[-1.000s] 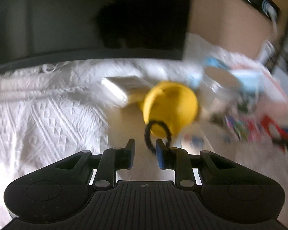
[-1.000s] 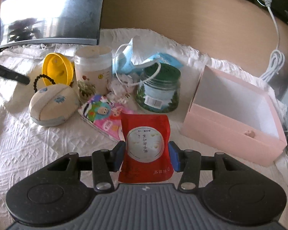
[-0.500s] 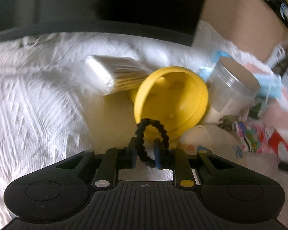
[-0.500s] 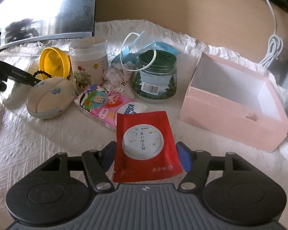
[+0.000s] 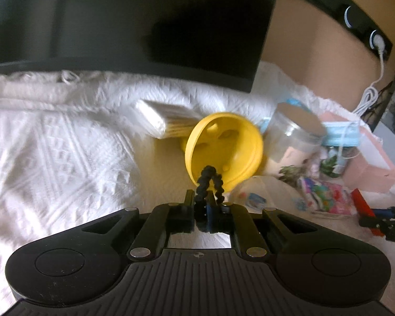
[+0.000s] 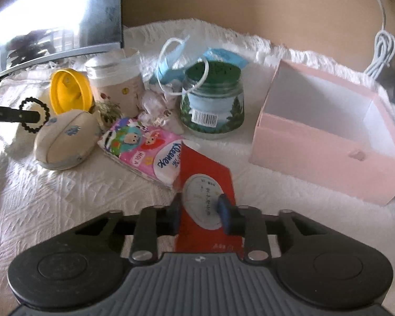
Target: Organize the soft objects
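The left gripper [image 5: 200,205] is clamping down tight on the black coiled hair tie [image 5: 209,181], its jaws pinched narrow on one side of the loop while the rest of the ring is sticking up in front of the fingers, right against the face of the yellow lid [image 5: 223,148]. From the right wrist view that same tie is hanging on the tip of the left gripper near the left edge of the white quilted cloth [image 6: 39,197], just above the beige round pouch [image 6: 65,139]. Over on the other side, the right gripper [image 6: 200,213] is closing its jaws, and the red packet [image 6: 205,184] is sitting squarely between them, tilted up off the cloth with both pads pressing its sides near the front edge. Just beyond the packet, touching its top corner, the colourful tissue pack [image 6: 144,147] is lying flat in the middle of the cloth. Behind it the pale open jar [image 6: 115,84] is standing beside the yellow lid, and the green-lidded jar [image 6: 212,105] is standing upright with a blue face mask [image 6: 171,63] draped between and behind the two, one ear loop lying over the green lid. The pink box [image 6: 316,152] is sitting open toward the right edge of the cloth, well apart from both grippers.
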